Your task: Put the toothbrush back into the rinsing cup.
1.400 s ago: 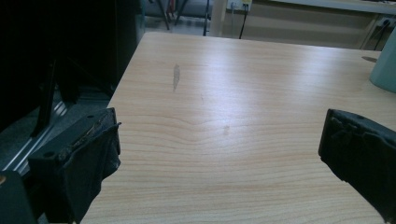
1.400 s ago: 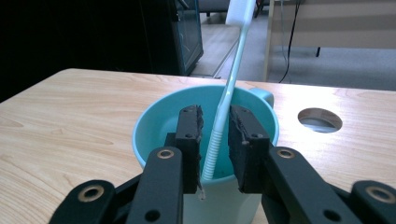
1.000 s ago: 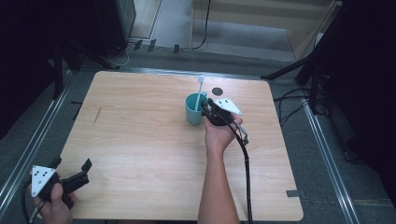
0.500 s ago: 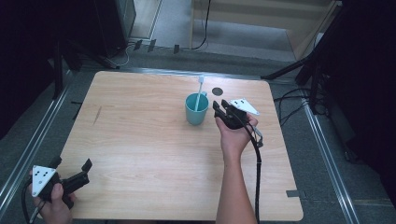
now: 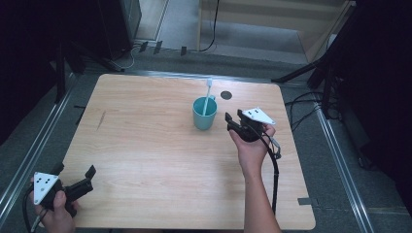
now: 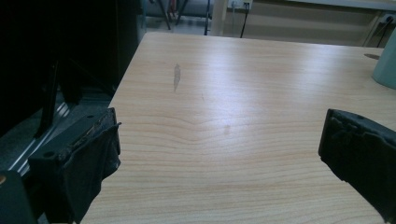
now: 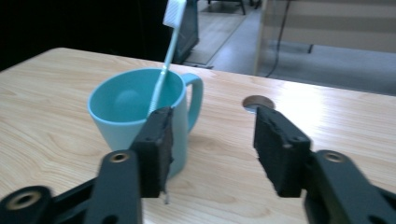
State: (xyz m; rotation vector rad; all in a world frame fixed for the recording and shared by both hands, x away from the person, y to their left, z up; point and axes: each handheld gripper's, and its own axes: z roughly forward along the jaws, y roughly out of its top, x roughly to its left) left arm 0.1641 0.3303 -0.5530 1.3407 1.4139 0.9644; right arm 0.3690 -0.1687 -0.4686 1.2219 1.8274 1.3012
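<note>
Empty right gripper [image 5: 234,121] beside teal mug [image 5: 204,113]

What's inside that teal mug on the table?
A toothbrush stands in the mug, leaning on the rim, white bristle head up. The mug's wall hides the handle's lower end; whether liquid lies at the bottom, I cannot tell.

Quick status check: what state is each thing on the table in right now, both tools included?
Cup: upright on the table, nothing gripping it.
Toothbrush: standing in the cup, leaning on the rim, head up.
Right tool: beside the cup, apart from it; jaws have just been opening, nothing between them.
Left tool: open, empty, at the table's near corner.
</note>
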